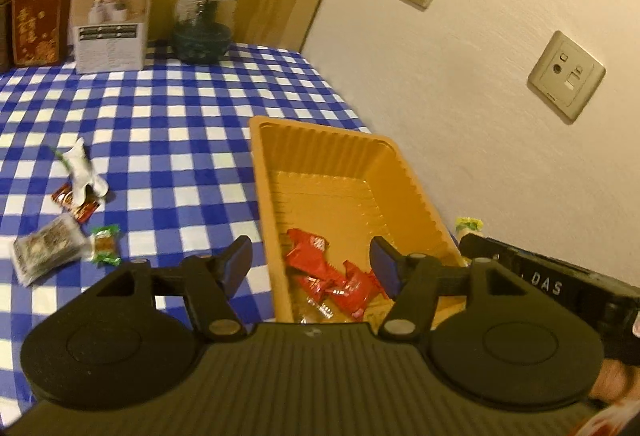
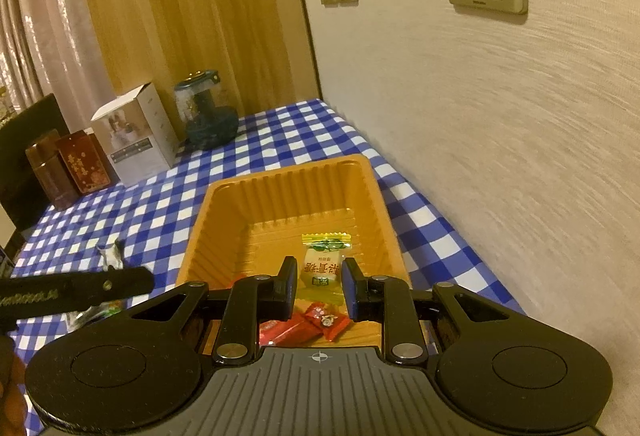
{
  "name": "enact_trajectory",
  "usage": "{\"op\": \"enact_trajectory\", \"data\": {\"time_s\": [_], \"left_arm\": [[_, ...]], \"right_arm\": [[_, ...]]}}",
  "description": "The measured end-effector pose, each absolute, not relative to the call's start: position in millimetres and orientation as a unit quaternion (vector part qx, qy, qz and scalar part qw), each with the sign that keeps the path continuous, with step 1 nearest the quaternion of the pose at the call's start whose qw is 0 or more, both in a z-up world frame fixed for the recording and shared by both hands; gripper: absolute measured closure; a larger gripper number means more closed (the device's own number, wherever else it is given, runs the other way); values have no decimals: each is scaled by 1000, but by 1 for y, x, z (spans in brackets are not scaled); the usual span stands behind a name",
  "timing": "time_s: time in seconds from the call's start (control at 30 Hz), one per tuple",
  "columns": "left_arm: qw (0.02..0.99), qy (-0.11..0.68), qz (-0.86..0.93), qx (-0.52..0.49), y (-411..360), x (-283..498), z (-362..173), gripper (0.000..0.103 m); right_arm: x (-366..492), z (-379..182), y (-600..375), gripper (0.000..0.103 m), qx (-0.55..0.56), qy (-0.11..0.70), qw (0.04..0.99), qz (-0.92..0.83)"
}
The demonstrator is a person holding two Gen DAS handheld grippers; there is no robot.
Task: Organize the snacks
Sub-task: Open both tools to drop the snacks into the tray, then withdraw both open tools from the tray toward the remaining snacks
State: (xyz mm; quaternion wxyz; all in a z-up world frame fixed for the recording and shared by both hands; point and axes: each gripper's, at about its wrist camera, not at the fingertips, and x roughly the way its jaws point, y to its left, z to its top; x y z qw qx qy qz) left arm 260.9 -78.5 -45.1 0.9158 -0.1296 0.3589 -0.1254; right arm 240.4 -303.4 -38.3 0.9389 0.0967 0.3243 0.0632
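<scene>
The left gripper (image 1: 312, 264) hangs over the near end of the orange tray (image 1: 260, 172), jaws apart with nothing between them; 3 red packets (image 1: 320, 268) lie on the tray floor just below. The right gripper (image 2: 318, 286) is clamped on a pale yellow-and-green candy (image 2: 322, 260), poised above the same tray (image 2: 200, 236). I'd say the step is dropping that candy in. To do it well, keep it over the tray's bare middle, clear of the wall, and spread the jaws fully before pulling back. More snacks (image 1: 52, 248) wait on the checked tablecloth (image 1: 168, 108) to the left.
</scene>
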Motion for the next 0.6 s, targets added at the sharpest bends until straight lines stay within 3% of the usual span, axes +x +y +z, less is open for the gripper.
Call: {"op": "enact_trajectory", "data": {"time_s": [0.43, 0.47, 0.5, 0.53, 0.57, 0.6], "left_arm": [[918, 352, -118, -141, -66, 249, -39, 40], [918, 352, -117, -140, -65, 248, -39, 40], [918, 352, -117, -140, -65, 248, -39, 40], [918, 353, -116, -141, -65, 247, -40, 40], [917, 353, -115, -142, -64, 246, -40, 40], [917, 354, -115, -142, -64, 245, -40, 40]], "right_arm": [[248, -35, -302, 78, 118, 319, 937, 76], [249, -35, -303, 75, 126, 319, 936, 80], [249, -35, -304, 56, 131, 317, 936, 82], [248, -35, -305, 45, 134, 315, 936, 80], [247, -34, -306, 37, 137, 311, 937, 77], [246, -33, -307, 37, 140, 308, 938, 74]]}}
